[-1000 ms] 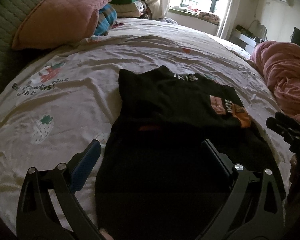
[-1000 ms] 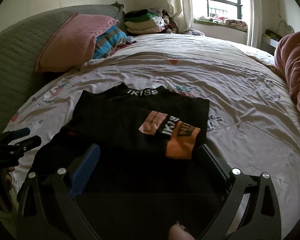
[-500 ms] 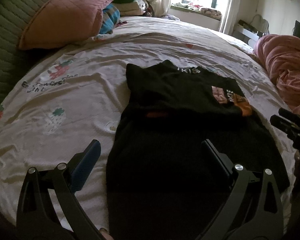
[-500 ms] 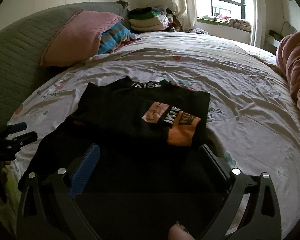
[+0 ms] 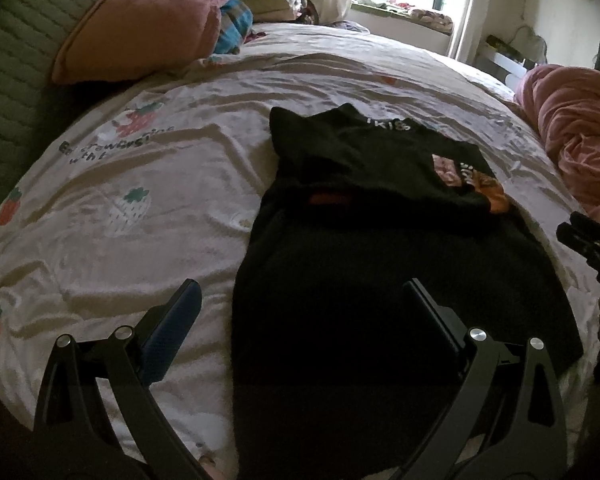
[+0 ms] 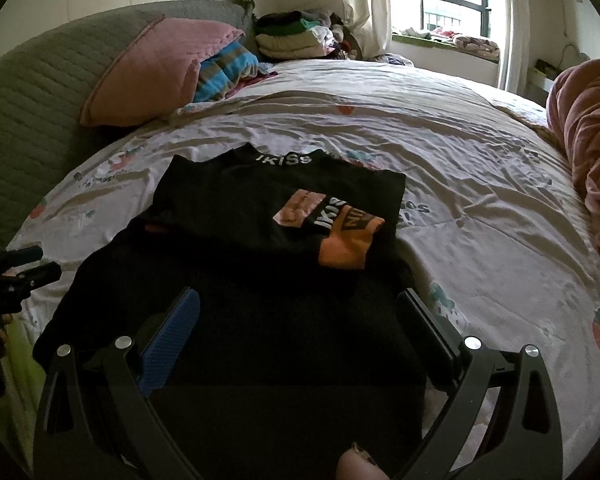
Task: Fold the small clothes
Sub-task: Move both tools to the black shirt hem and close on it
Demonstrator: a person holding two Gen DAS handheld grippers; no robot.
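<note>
Both grippers, left (image 5: 300, 300) and right (image 6: 298, 308), jaws spread and empty, have drawn back from the black garment (image 6: 260, 280) lying mid-bed (image 6: 480, 168), top apparently folded down; next fold pending

Two black grippers, left gripper (image 5: 300, 320) and right gripper (image 6: 296, 328), each with two long black jaws. One bumpy blue pad (image 6: 168, 344) inside one jaw. Shiny round silver screws (image 6: 472, 343) on curved black arms with cut-out holes.
</note>
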